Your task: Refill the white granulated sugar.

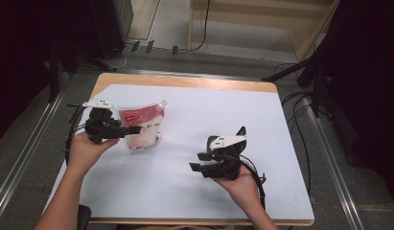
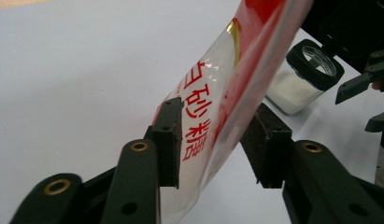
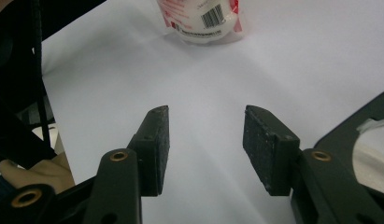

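- Two grippers over a white table (image 1: 194, 120), one in each of the person's hands.
- Left gripper (image 1: 132, 130) at the table's left side, jaws pointing right. In the left gripper view its jaws stand either side of the red-and-clear sugar pouch (image 2: 222, 93); the left pad touches the film, the right pad sits just beside it with a thin gap. Part open, not clamped.
- Sugar pouch (image 1: 143, 125) stands upright at the left of the table, white sugar in its lower half, red band with printed characters up top.
- Right gripper (image 1: 198, 162) at centre-right, near the front edge, jaws pointing left. In the right gripper view (image 3: 206, 140) jaws stand wide apart, holding nothing.
- Small jar (image 2: 304, 77) with a black rim and white contents sits beyond the pouch, near the right gripper.
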